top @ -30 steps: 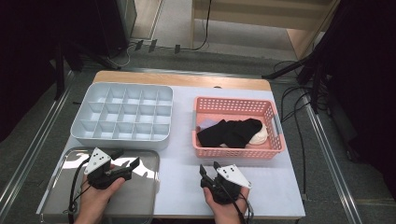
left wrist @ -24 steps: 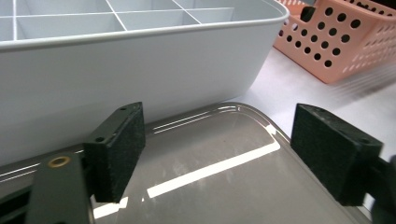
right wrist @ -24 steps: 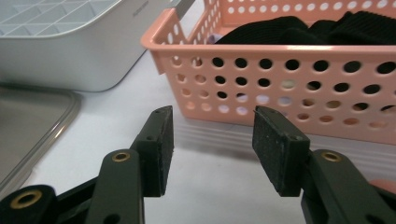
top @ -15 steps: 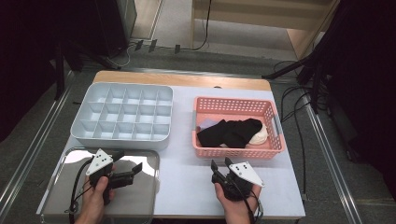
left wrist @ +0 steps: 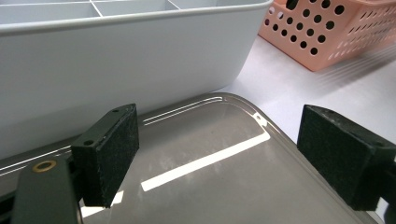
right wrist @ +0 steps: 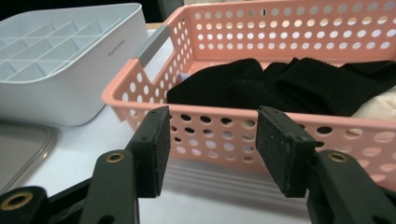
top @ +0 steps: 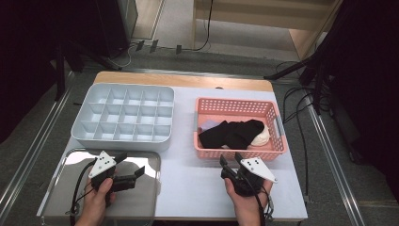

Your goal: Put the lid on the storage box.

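Observation:
My left gripper (top: pixel 130 164) (left wrist: pixel 224 154) hovers over a shiny metal tray (top: pixel 61 197) (left wrist: pixel 210 186) at the front left. Its jaws have just been opening and stand open with nothing between them. My right gripper (top: pixel 231 159) (right wrist: pixel 217 149) is held just in front of the pink basket (top: pixel 235 104) (right wrist: pixel 280 28) and points at its near wall. It is open and empty, and its jaws have just opened a little further. Black cloth (top: pixel 233 133) (right wrist: pixel 280 86) and a cream piece (top: pixel 260 136) (right wrist: pixel 378 107) lie in the basket.
A pale grey box with several compartments (top: pixel 123 141) (left wrist: pixel 116 65) (right wrist: pixel 70 84) stands at the back left, right behind the metal tray. Bare white tabletop (top: pixel 188 183) lies between the two hands. Cables and stand legs lie on the floor around the table.
My right gripper has shifted to the right and closer to the basket's front wall. The left hand has stayed put while its jaws spread wider.

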The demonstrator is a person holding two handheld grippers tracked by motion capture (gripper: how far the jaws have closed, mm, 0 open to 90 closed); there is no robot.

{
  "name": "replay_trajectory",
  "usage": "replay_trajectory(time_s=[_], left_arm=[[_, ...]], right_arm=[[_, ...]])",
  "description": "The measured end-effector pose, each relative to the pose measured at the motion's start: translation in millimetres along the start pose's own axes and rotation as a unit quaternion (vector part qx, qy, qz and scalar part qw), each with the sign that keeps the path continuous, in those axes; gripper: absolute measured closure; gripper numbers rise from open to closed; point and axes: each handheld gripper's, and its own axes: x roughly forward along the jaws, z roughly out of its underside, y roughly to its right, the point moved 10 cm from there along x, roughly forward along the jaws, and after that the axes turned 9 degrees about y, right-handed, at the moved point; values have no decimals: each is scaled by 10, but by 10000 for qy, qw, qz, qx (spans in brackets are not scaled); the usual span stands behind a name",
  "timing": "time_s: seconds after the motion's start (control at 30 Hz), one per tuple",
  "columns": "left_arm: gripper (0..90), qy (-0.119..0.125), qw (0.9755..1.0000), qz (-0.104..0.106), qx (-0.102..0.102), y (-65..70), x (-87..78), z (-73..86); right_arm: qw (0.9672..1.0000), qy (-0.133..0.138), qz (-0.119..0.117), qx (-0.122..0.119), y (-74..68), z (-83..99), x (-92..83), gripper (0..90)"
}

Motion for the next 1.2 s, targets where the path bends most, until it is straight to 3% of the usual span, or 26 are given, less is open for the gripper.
replay_trajectory(time_s=[0.37,0.8,1.2], left_arm=[[140,-6,10000,10,-29,-4,-1,1],[140,26,9999,63,-135,-12,-4,-4],[140,2,9998,65,-201,-24,-3,-1]], right_arm=[[9998,128,144,98,142,-170,170,426],[9993,-73,354,28,357,-235,422,428],[9986,-242,462,-92,423,-250,580,429]])
